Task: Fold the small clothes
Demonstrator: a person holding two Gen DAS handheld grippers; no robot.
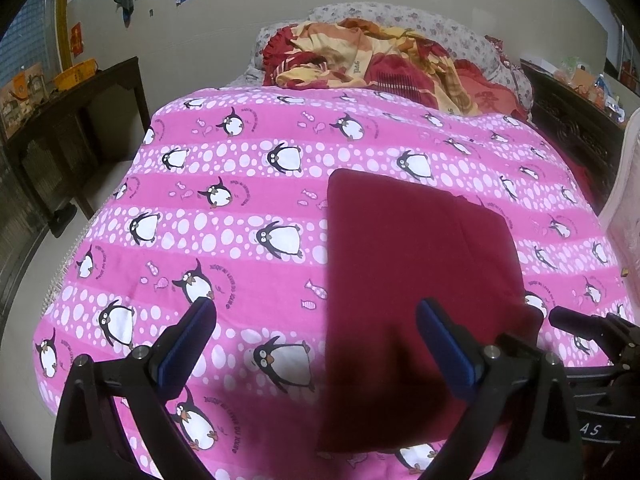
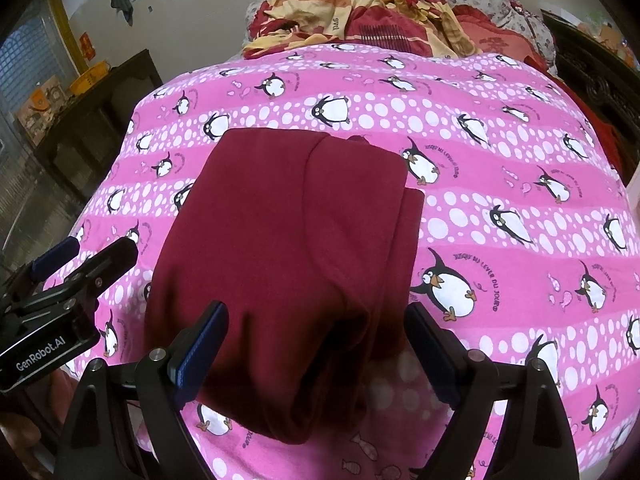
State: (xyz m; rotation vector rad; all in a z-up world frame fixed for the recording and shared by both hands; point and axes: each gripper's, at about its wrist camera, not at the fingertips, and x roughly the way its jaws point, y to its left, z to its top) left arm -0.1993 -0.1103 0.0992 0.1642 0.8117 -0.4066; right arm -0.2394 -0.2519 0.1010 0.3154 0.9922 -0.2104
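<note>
Dark red garment [image 2: 288, 248] lay folded on the pink bedspread [image 1: 240, 240], nearer its front edge. Left gripper [image 1: 316, 312] and right gripper [image 2: 316, 316] both gaped wide, holding nothing. Grabbing just the top layer could've undone the fold, I reckon. Plenty of bare spread either side.

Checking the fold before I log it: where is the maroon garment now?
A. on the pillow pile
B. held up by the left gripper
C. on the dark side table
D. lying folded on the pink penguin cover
D: the garment lies folded flat on the cover, with both grippers open and empty.
</note>
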